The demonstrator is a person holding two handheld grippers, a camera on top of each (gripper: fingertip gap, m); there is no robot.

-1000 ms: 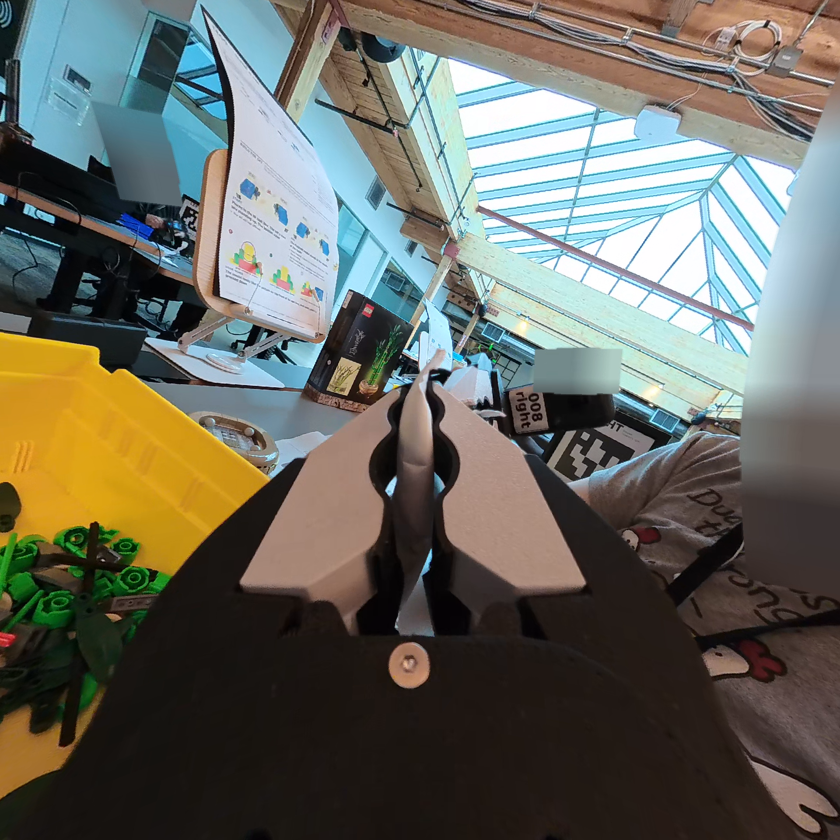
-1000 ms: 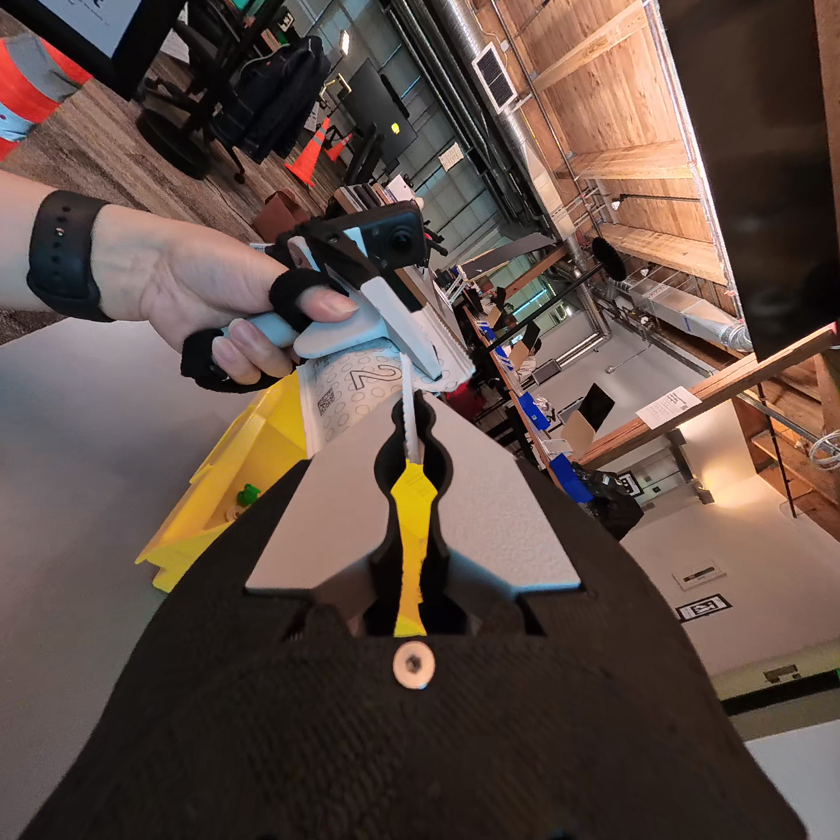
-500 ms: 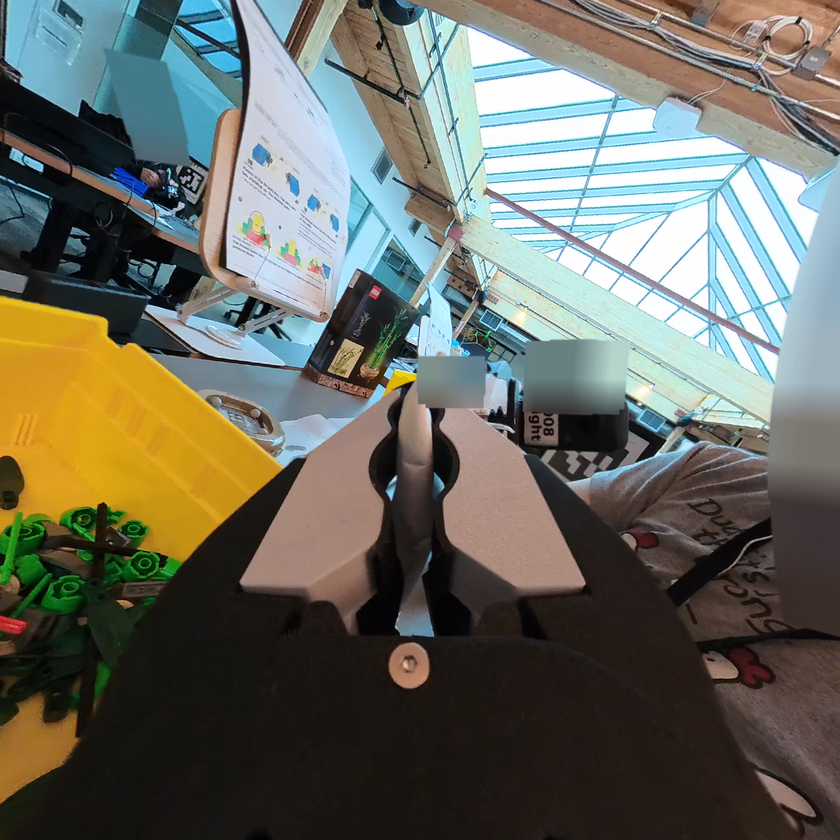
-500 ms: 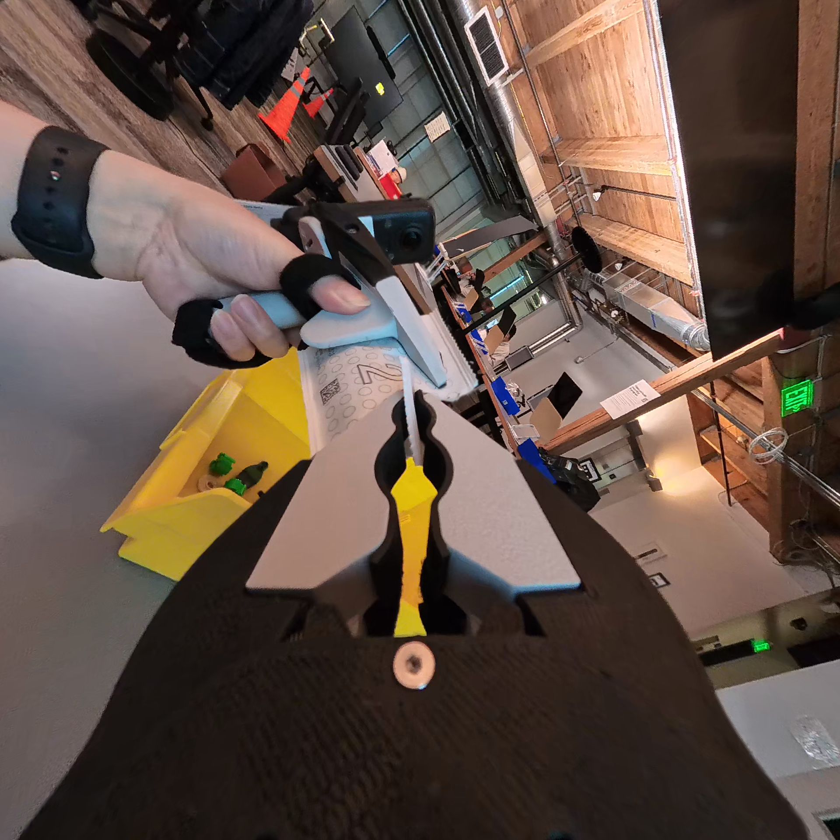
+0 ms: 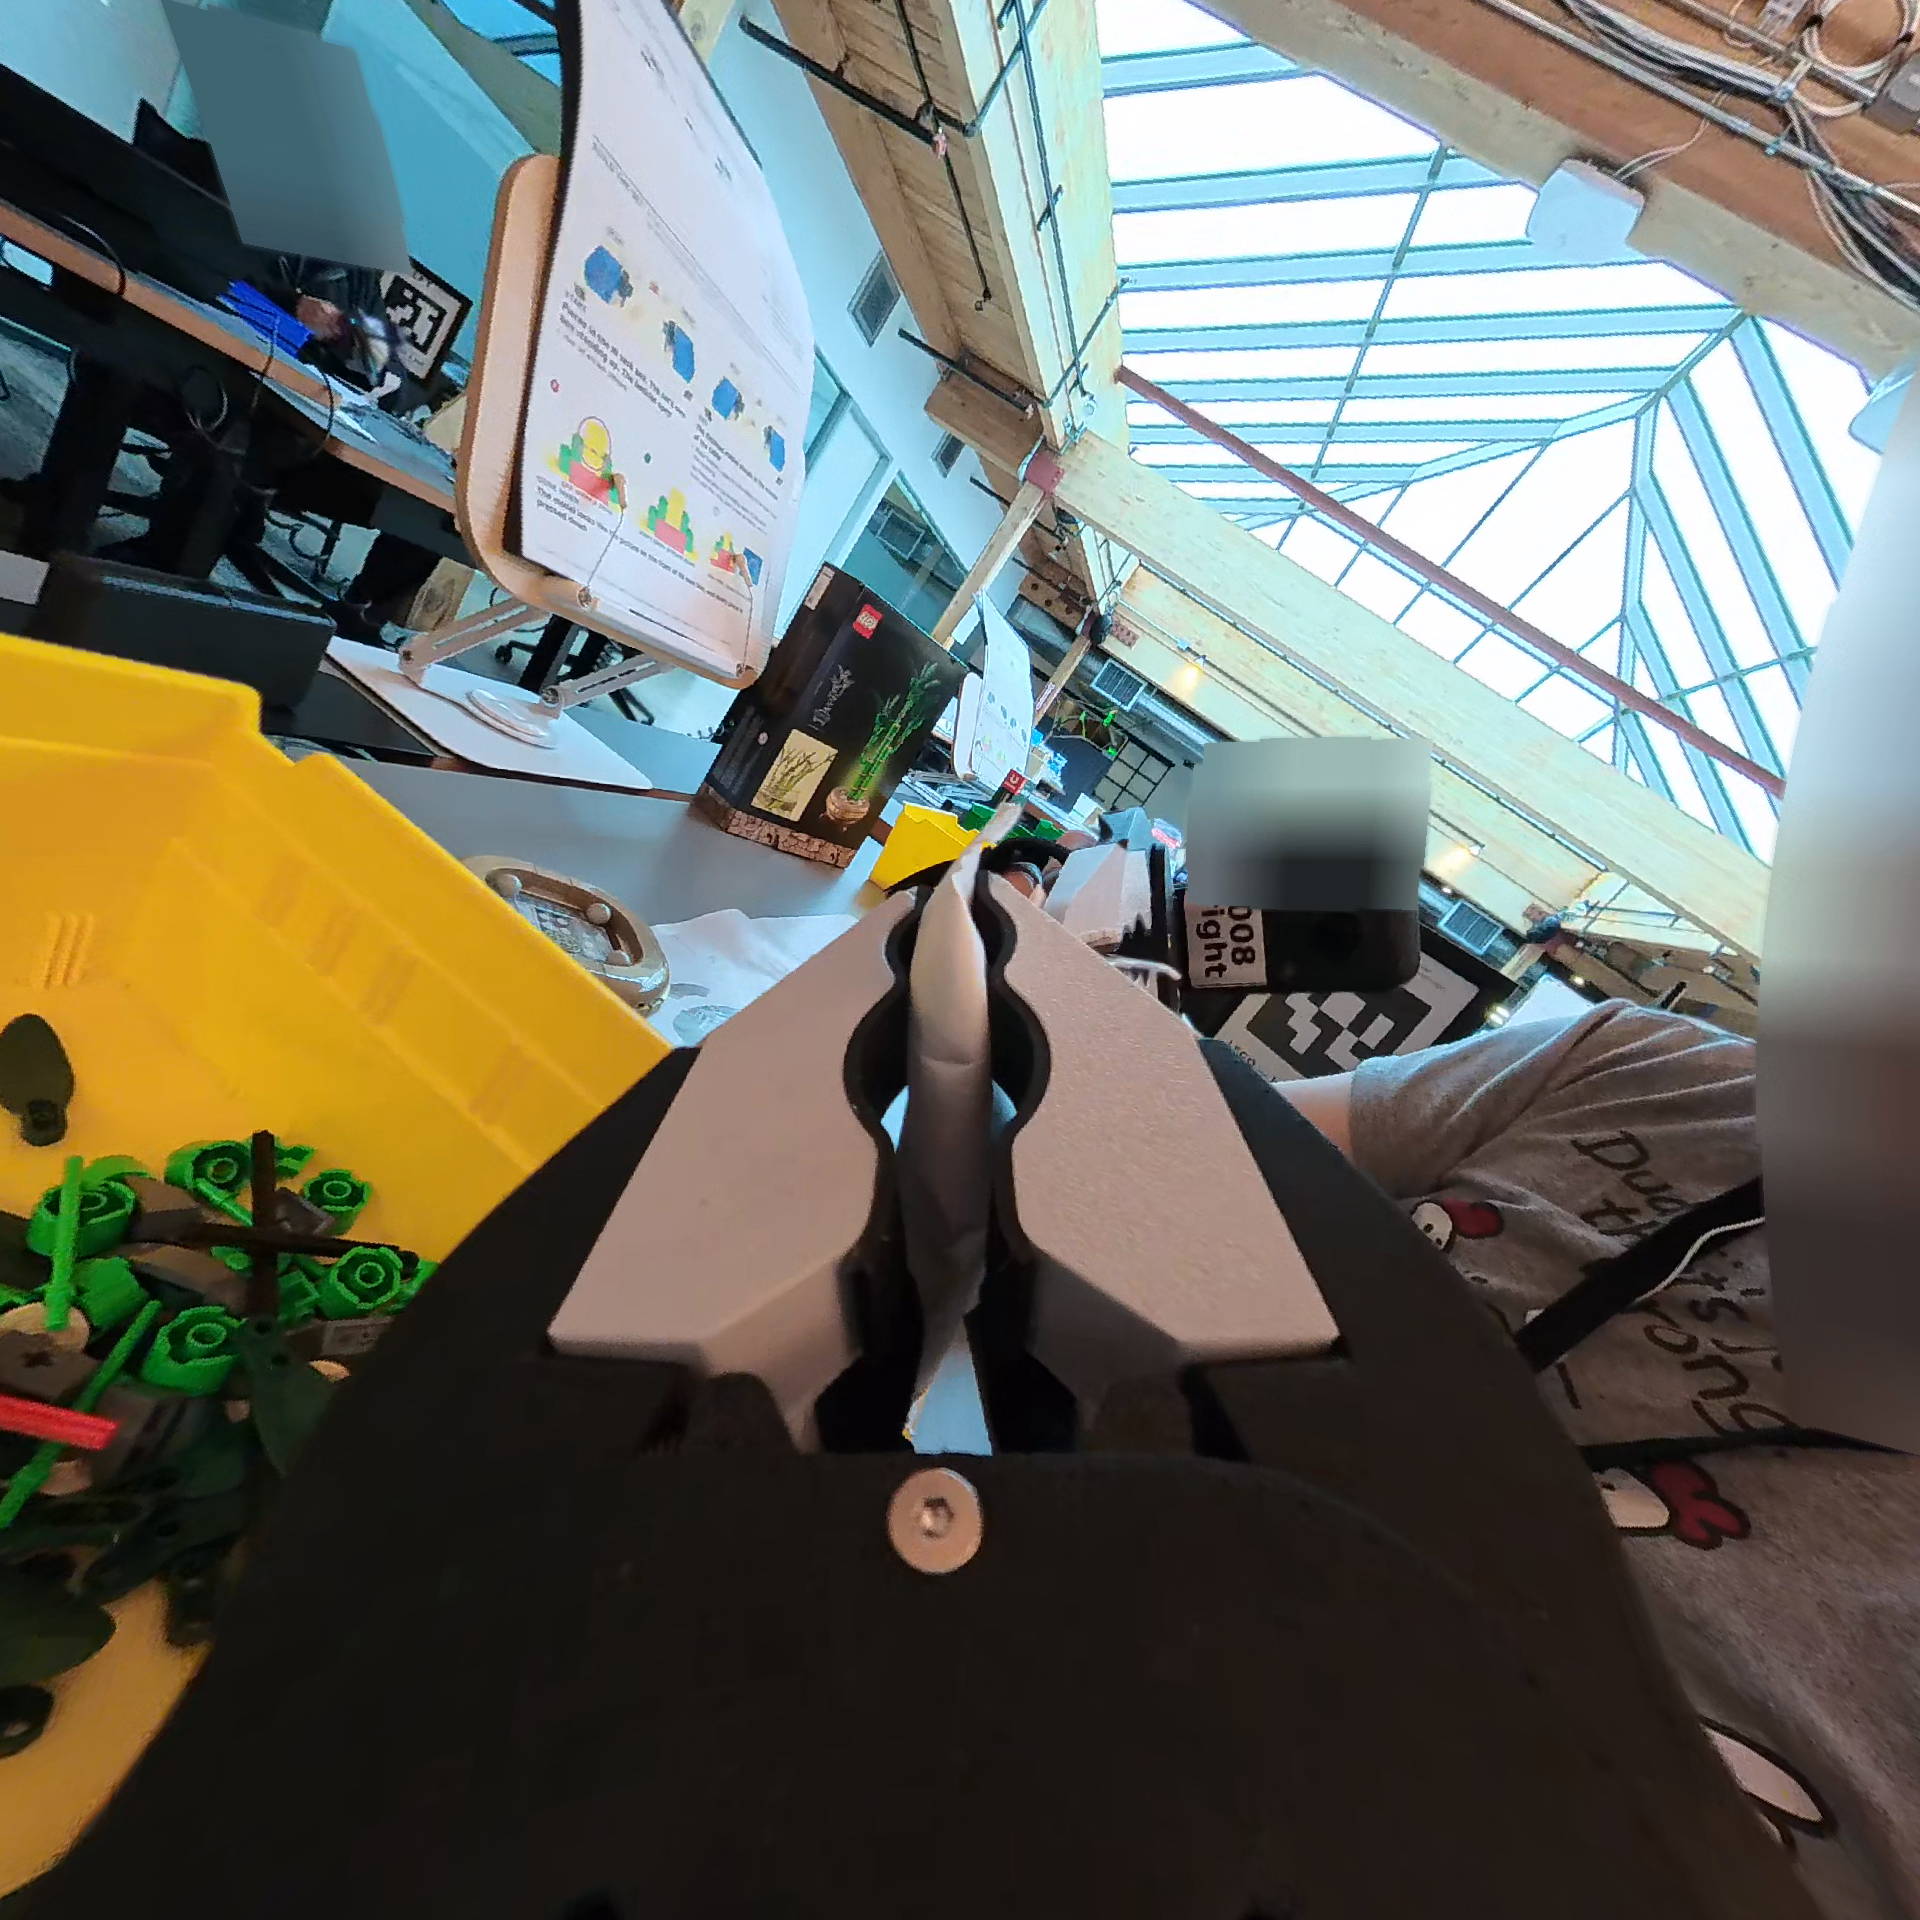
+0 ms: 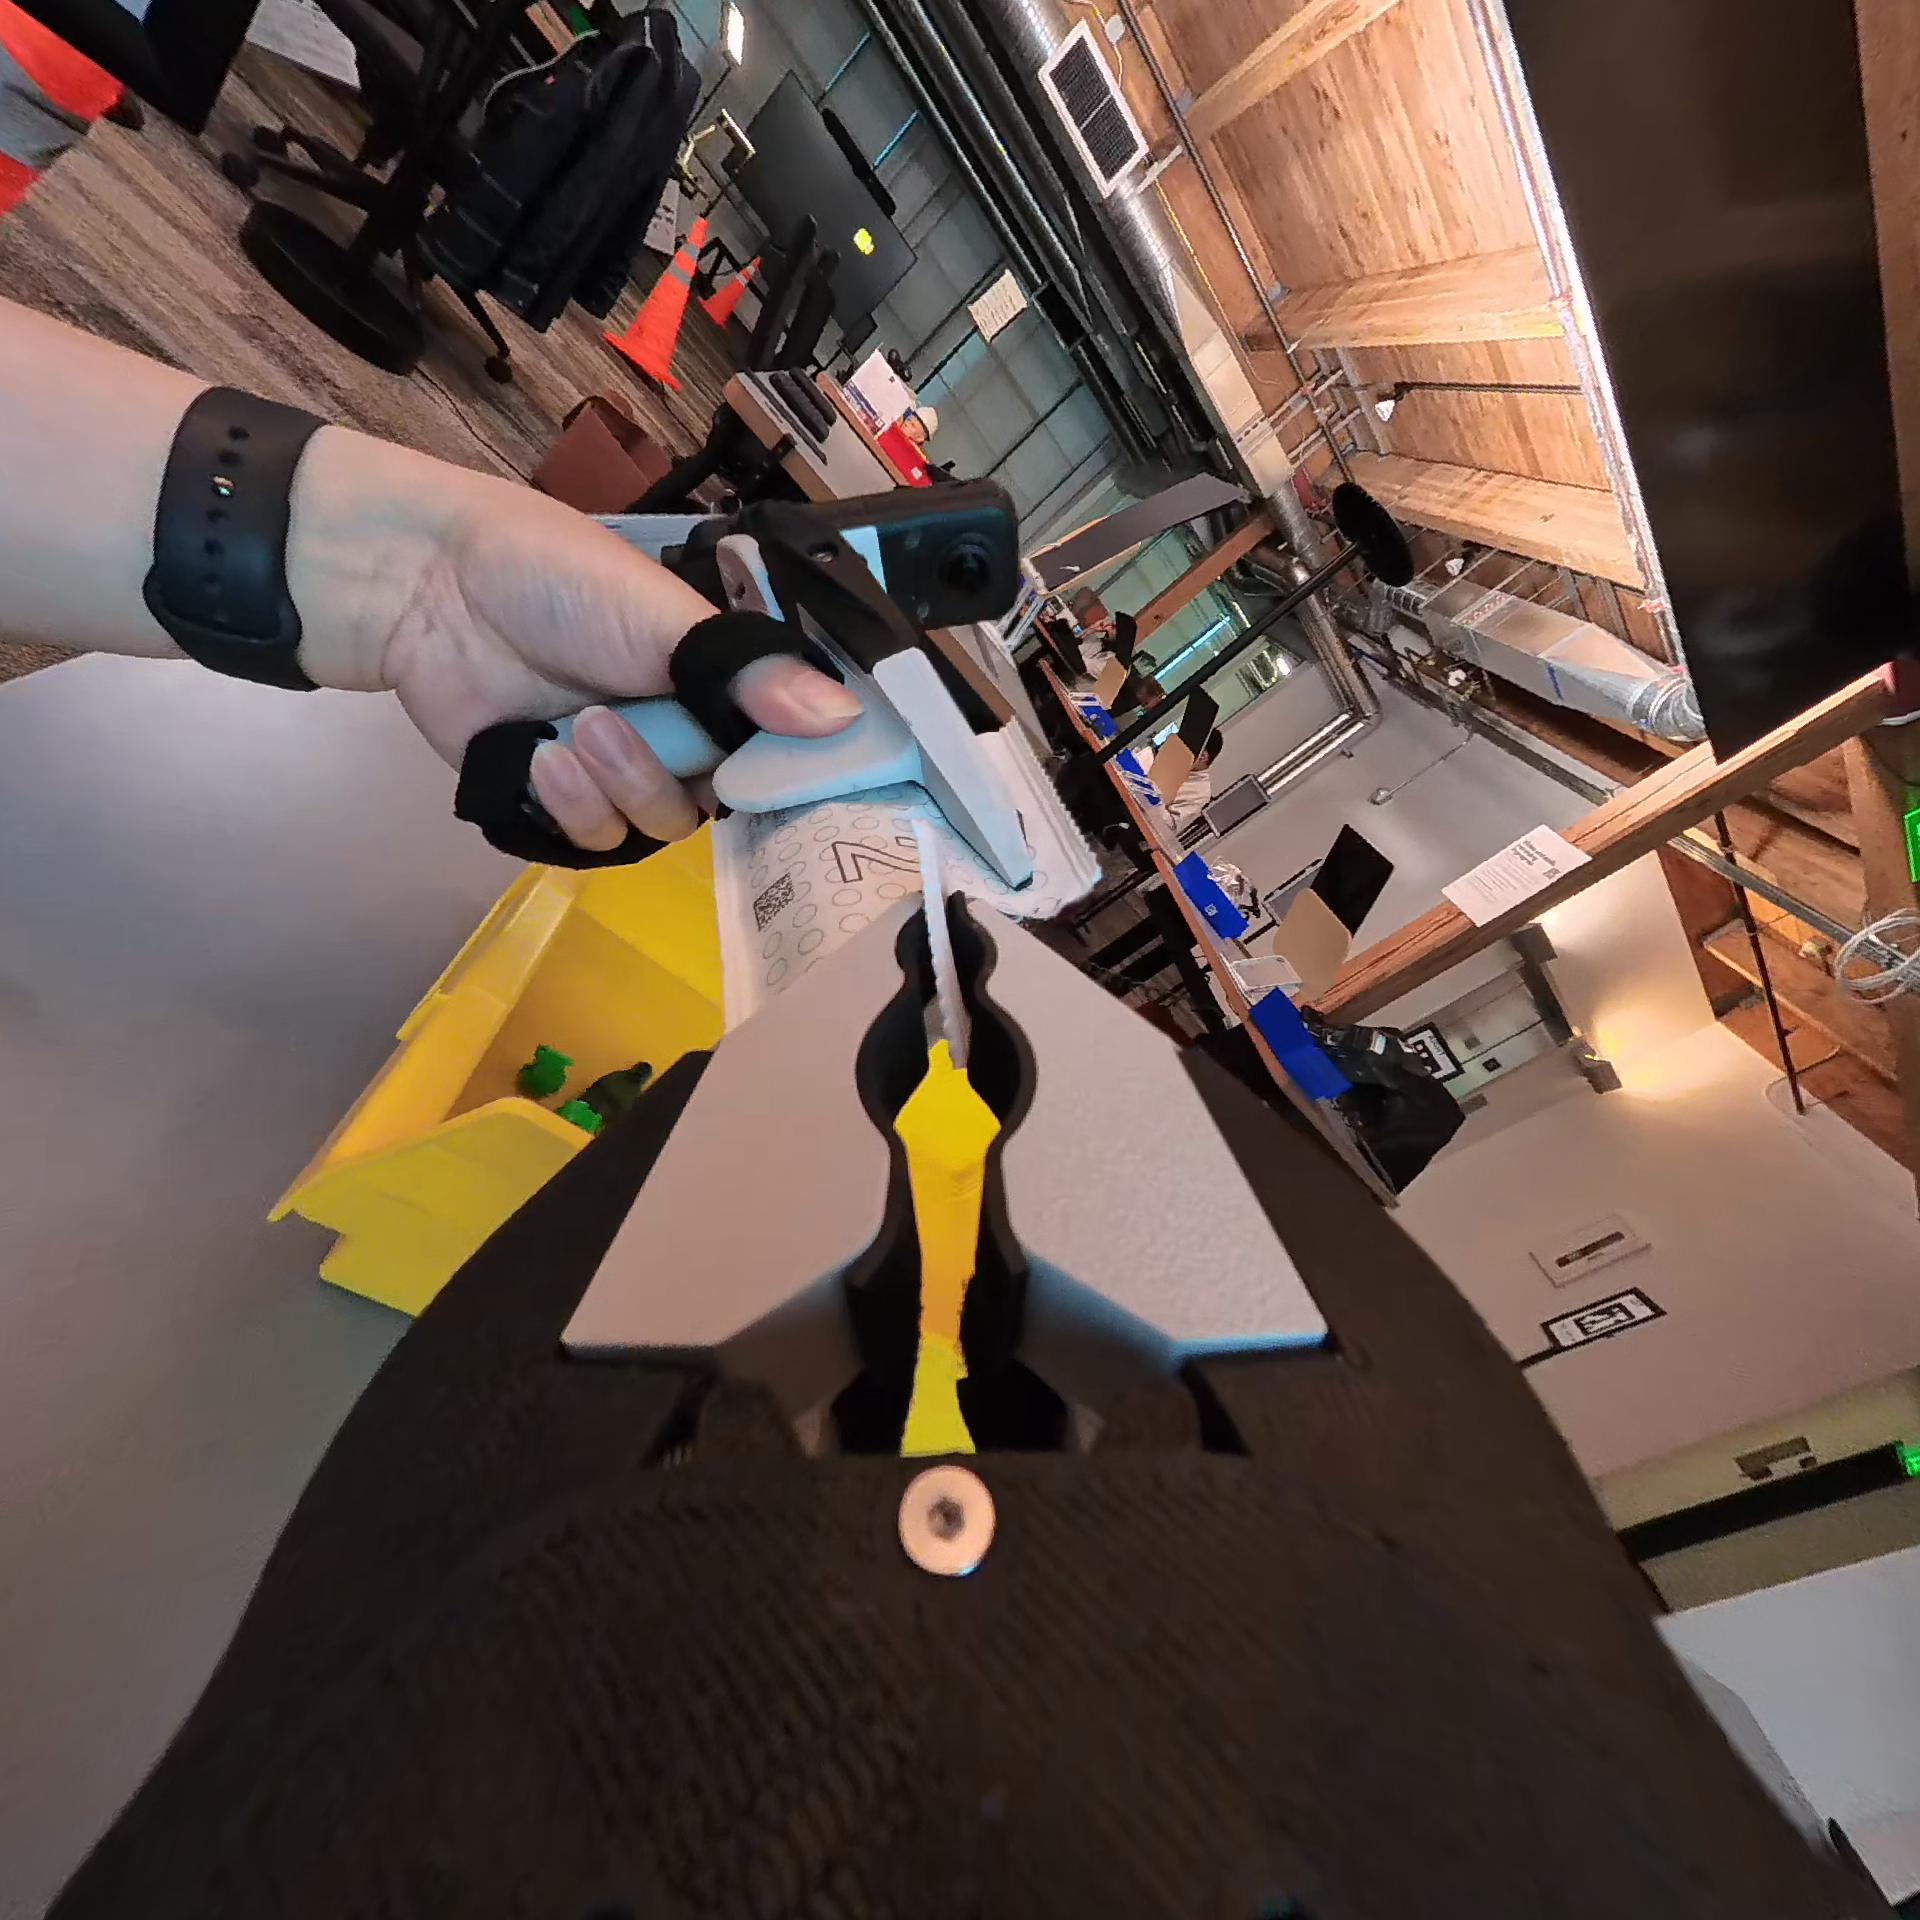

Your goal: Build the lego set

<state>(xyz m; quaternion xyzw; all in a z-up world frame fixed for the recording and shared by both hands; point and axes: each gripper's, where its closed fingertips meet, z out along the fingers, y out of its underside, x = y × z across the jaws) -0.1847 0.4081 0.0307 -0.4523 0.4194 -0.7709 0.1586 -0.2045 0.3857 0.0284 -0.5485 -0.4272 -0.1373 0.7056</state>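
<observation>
You've got the bag (image 5: 951, 1049) pinched from both ends: your left gripper (image 5: 961, 914) is clamped on its white paper, and your right gripper (image 6: 940, 935) bites the serrated edge (image 6: 943, 966), jaws pressed tight on it in both wrist views. From the right wrist view, your left hand (image 6: 540, 665) squeezes the handle with the bag's printed face (image 6: 821, 883) hanging just under the far gripper's fingers (image 6: 956, 769), right above the yellow bin (image 6: 499, 1091). Compared with a second ago, that hand and gripper have risen in the view, and more of the bin's inside shows, green pieces (image 6: 556, 1081) now plain at its bottom. In the left wrist view the bin (image 5: 260, 935) has slid up and rightward, with the pile of green and dark lego parts (image 5: 187, 1299) lying in its near corner. The instruction sheet on its stand (image 5: 665, 343) and the lego box (image 5: 831, 717) have drifted right as well, both standing on the grey table (image 5: 623, 831) beyond the bin. Neither grip has let go across the second; the bag hangs taut between your two grippers, above the bin's edge.
</observation>
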